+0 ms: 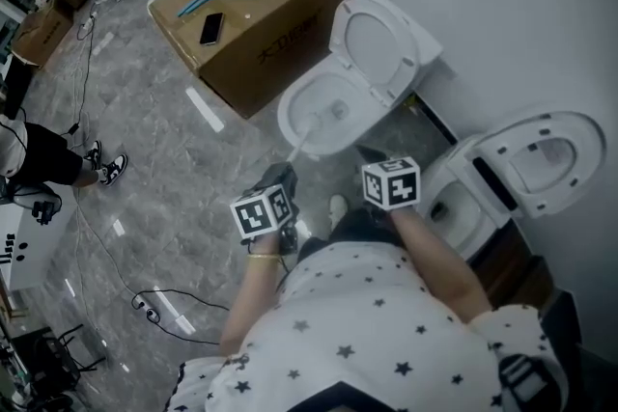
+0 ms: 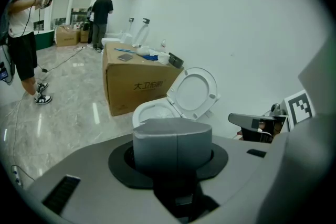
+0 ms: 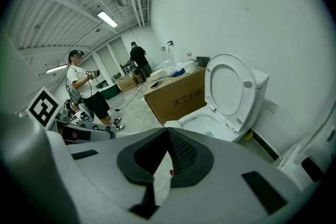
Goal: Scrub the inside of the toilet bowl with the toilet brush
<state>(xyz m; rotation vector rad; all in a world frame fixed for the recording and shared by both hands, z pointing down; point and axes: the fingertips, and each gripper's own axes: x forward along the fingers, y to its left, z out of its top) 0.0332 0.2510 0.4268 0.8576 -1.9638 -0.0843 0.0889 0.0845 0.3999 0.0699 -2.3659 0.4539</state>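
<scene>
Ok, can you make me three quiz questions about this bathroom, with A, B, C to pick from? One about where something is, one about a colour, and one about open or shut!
1. Where is the phone?
A on the floor
B on the cardboard box
C on a chair

2. What colour is the middle toilet?
A white
B blue
C black

3. How is its lid?
A up
B shut
C missing

Answers:
1 B, the phone lies on the box's top.
2 A, the bowl and seat show white.
3 A, the lid stands raised behind the open bowl.
</scene>
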